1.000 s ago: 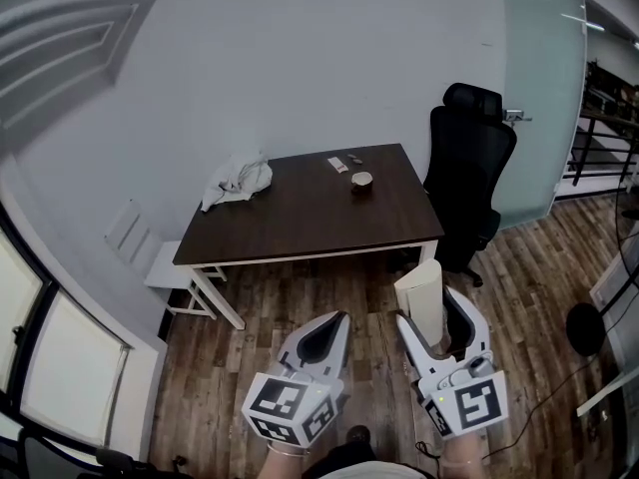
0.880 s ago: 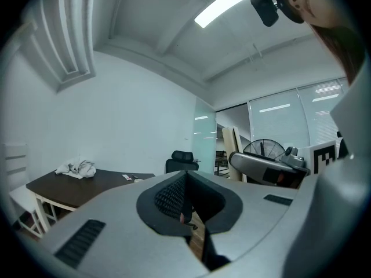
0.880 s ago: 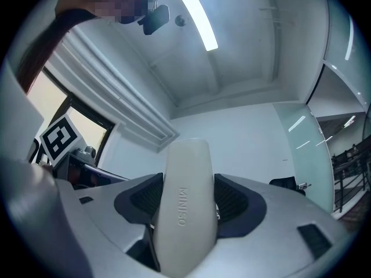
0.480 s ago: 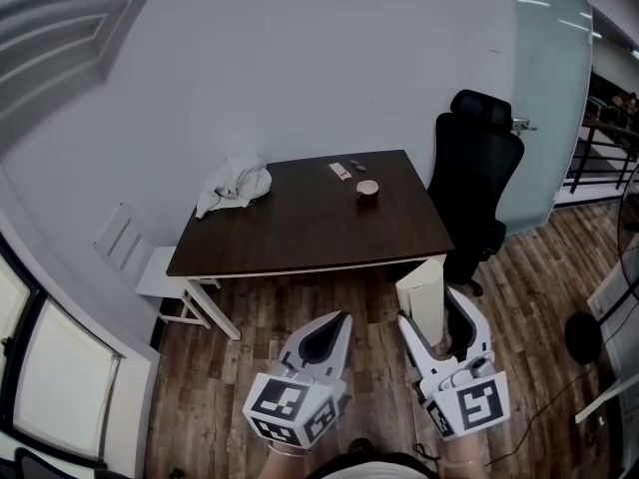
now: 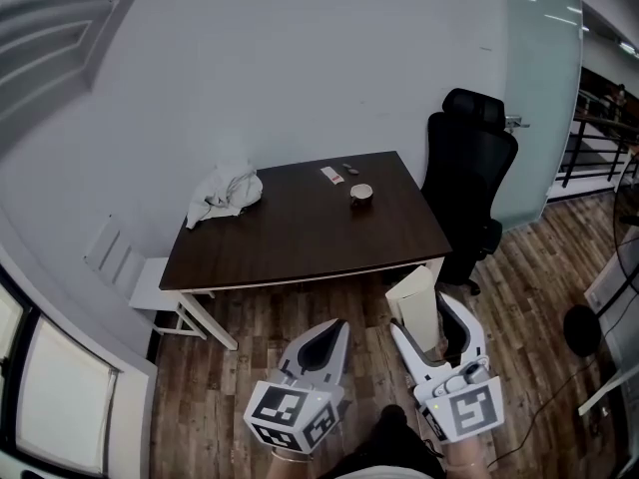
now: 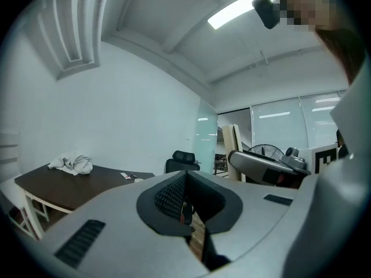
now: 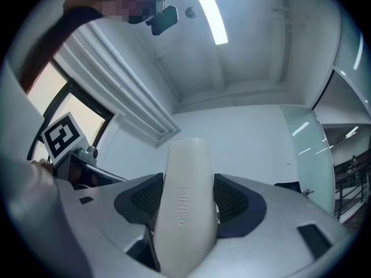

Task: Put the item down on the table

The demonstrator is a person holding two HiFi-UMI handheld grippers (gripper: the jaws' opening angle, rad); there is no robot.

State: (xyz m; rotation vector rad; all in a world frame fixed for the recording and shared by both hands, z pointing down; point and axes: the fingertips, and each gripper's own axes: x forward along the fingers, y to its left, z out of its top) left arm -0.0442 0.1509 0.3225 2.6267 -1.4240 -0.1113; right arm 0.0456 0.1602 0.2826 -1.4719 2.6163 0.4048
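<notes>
The cream item (image 5: 411,292) sat clamped upright in the right gripper (image 5: 421,315), a jaw pressed to each flat side and its rounded top rising past the pads, with "MINISO" lettering showing in the right gripper view. It was well short of the table (image 5: 290,242), which lay out at twelve o'clock, with plank floor (image 5: 250,332) under both tools. So the step in hand looked like the carry, and the set-down was not yet begun. To do it well, the call was to take the right gripper forward to twelve o'clock, over the bare dark middle of the top. That path would need to run clear of the crumpled cloth (image 5: 225,193) at the table's ten o'clock corner. It should also miss the small cup (image 5: 361,193) toward one o'clock and the black chair (image 5: 469,178) at two o'clock. Then lower until the base met the wood, and only then ease the jaws apart. A tall, slim piece like that would likely topple if let go early or off plumb. As for pose, both grippers hung low before the body, side by side, tips aimed at twelve o'clock and marker cubes nearest the person. The right one was pitched up enough that its camera caught ceiling and wall. The left gripper (image 5: 332,329) sat at nine o'clock of it, jaws pressed together on nothing.
</notes>
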